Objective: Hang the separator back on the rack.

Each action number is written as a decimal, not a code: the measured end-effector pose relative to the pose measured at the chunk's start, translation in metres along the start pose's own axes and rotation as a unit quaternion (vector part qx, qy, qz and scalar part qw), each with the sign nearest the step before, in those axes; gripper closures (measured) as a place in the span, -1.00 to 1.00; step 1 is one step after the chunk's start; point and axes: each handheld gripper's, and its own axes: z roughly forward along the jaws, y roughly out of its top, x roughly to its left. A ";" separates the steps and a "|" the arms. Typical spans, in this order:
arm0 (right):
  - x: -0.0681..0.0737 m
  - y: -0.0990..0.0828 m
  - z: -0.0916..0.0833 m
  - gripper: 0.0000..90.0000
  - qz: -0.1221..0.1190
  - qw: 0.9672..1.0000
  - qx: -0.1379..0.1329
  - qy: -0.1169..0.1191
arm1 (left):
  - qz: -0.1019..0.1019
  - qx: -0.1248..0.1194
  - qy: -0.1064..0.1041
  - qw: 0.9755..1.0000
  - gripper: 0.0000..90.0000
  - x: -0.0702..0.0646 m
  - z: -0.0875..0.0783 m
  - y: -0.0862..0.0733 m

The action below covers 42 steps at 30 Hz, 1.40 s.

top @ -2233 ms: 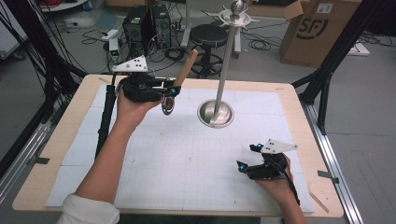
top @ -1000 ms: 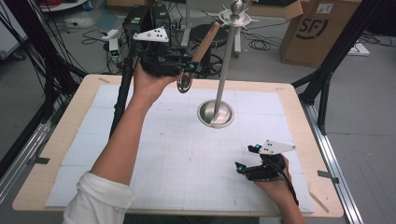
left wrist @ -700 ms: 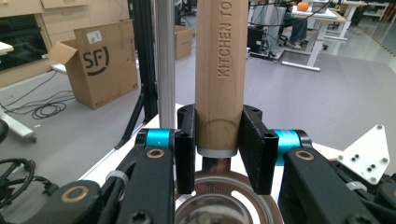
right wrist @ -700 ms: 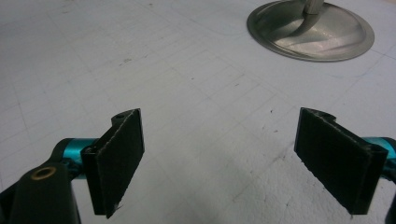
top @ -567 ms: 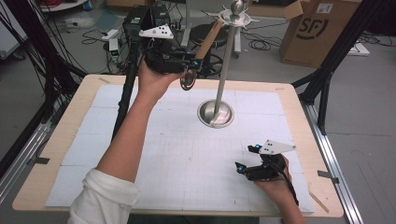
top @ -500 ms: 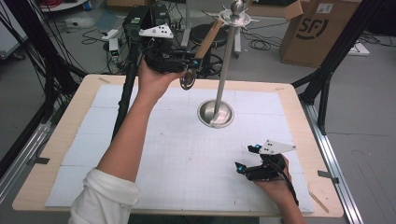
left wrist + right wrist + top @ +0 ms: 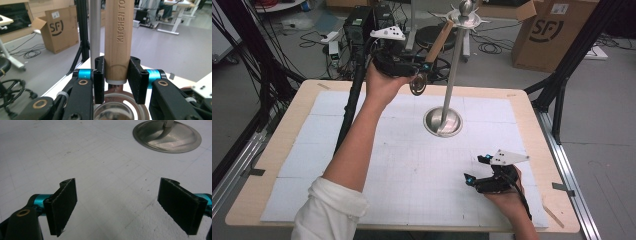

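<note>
Handle point(image 7: 117, 37) stamped "KITCHEN TO…", clamped in left gripper point(image 7: 117, 80); box point(image 7: 557, 32) marked "SF".

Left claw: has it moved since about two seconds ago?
Yes. The left claw, shut on the wooden-handled utensil, has risen and gone forward, from beside the stand's base toward the pole's top.

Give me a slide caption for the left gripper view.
Left gripper clamps the wooden handle of a kitchen tool, stamped KITCHEN, beside the stand's steel pole.
</note>
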 end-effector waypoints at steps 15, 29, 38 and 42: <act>-0.001 -0.001 -0.002 -0.67 0.001 1.000 -0.003 0.002 | -0.007 0.011 0.012 1.000 0.53 0.008 0.010 0.000; 0.001 -0.002 -0.003 -0.67 0.002 1.000 -0.002 0.001 | -0.010 0.021 0.008 1.000 0.52 0.005 0.022 -0.003; 0.001 -0.001 -0.003 -0.67 0.000 1.000 -0.003 0.001 | -0.002 0.036 0.017 0.999 0.52 0.007 0.024 0.002; 0.001 -0.001 -0.003 -0.67 0.000 1.000 -0.004 0.002 | -0.005 0.036 0.015 0.999 0.51 0.007 0.027 0.002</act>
